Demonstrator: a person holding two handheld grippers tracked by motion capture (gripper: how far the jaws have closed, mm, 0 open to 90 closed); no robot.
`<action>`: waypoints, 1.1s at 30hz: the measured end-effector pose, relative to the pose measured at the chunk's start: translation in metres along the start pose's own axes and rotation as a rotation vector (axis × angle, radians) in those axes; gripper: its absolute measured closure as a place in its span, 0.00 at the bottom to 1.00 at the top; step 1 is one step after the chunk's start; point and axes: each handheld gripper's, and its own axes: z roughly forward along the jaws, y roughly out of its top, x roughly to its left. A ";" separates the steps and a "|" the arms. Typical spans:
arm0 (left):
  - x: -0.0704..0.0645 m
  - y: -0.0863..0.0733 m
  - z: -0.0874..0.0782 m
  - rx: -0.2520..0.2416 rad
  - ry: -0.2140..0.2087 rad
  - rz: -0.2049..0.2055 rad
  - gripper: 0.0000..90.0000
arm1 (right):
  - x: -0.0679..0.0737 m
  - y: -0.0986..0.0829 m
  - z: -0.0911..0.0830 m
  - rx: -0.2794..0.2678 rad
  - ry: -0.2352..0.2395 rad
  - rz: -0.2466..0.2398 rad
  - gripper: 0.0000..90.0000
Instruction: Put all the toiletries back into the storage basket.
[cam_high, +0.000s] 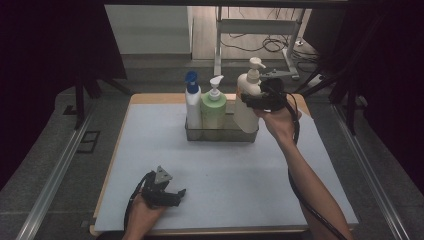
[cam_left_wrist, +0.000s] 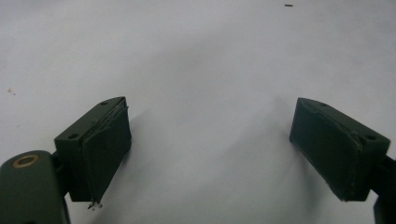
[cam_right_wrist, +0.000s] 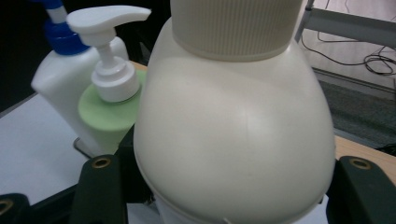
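Your right gripper (cam_high: 256, 100) clamps the smooth, rounded cream bottle (cam_high: 247, 102), its base hidden in the clear tray (cam_high: 220, 134); your left gripper (cam_high: 172, 196) rests spread wide.

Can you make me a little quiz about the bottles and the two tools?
1. True or false: the right tool has its jaws on either side of the cream pump bottle.
2. How many bottles stand in or at the clear tray?
3. Which describes the left tool? A: shut on a bottle. B: open above the bare white mat. C: holding the tray.

Key:
1. True.
2. Three: the white bottle with blue cap, the green bottle and the cream one.
3. B.
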 end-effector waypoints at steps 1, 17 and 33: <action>0.000 0.000 0.000 0.000 0.000 0.000 0.14 | -0.001 0.000 0.002 -0.002 -0.004 0.003 0.41; 0.000 0.000 0.000 0.001 -0.002 -0.001 0.14 | -0.007 0.000 0.035 -0.017 -0.052 0.030 0.41; 0.000 0.000 0.000 0.002 -0.001 0.000 0.14 | -0.008 -0.013 0.056 0.002 -0.059 0.026 0.41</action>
